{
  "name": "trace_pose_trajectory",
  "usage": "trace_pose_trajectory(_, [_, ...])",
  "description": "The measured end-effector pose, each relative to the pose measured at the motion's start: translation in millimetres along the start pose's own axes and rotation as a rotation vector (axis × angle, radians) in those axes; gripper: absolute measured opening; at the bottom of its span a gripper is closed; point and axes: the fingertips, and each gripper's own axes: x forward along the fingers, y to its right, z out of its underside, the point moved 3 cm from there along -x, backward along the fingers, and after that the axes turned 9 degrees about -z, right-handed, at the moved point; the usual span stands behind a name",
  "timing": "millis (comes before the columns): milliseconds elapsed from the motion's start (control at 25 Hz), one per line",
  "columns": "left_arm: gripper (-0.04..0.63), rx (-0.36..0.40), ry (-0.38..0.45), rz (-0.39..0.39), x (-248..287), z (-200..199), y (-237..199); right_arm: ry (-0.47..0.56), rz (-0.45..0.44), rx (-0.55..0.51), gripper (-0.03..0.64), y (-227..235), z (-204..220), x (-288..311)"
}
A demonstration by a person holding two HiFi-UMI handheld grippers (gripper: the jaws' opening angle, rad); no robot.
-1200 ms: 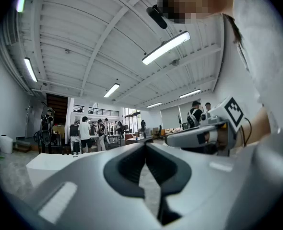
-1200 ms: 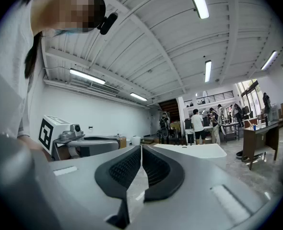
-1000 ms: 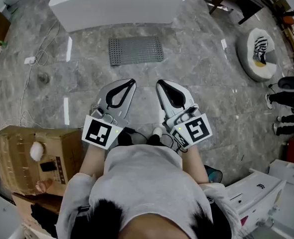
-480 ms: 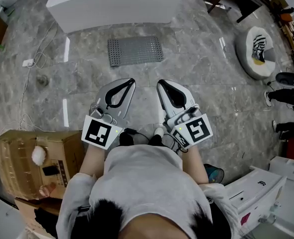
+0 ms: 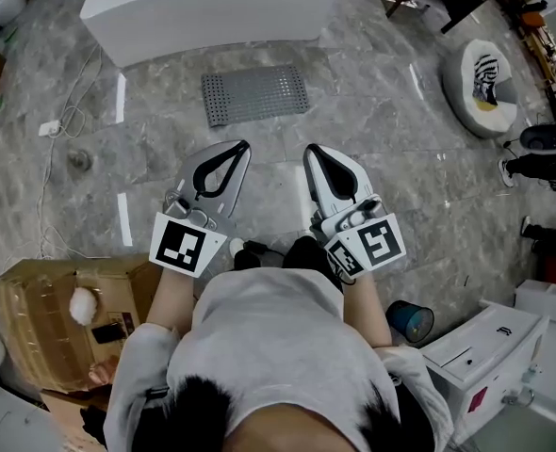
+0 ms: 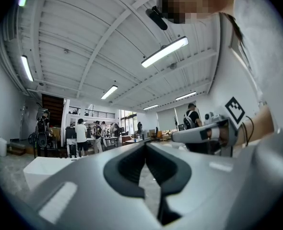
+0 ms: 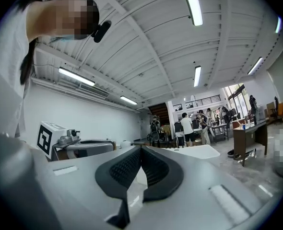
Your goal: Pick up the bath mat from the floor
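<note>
The bath mat (image 5: 255,94) is lying flat on the floor (image 5: 382,130), just before a white tub (image 5: 212,8) and well ahead of both tools. The left hand-held gripper (image 5: 237,146) and the right hand-held gripper (image 5: 311,149) are keeping their jaws pressed together on nothing. A cardboard box (image 5: 33,290) is holding a white fluffy ball (image 5: 82,301). A round cushion bed (image 5: 457,92) is cradling a striped thing (image 5: 485,67).

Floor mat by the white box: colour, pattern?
Grey perforated rectangular bath mat, regular dot grid; head view.
</note>
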Motion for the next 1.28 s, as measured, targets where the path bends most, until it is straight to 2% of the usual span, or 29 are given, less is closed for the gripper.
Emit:
trace_pose_trajectory(240, [0.002,-0.028,0.000,-0.013,15.3,5.3,-4.8,-0.018,0.017,0.002,0.000,15.4,5.1,-1.1])
trace_pose_trajectory(440, [0.002,-0.011,-0.009,-0.050,43.0,9.1,-7.3,-0.016,0.003,0.014,0.000,50.0,6.7,3.7])
trace_pose_trajectory(760, [0.002,-0.005,-0.001,-0.141,122.9,4.8,-8.5,-0.027,-0.076,-0.013,0.000,138.9,-5.1,22.7])
trace_pose_trajectory(1120, [0.002,0.003,-0.005,-0.210,215.4,5.6,-2.5,-0.039,-0.096,-0.044,0.000,246.7,-14.9,30.6])
trace_pose_trajectory(1280, [0.002,0.015,0.028,-0.253,248.5,1.4,0.9,-0.043,-0.115,-0.038,0.000,285.5,-16.6,29.4])
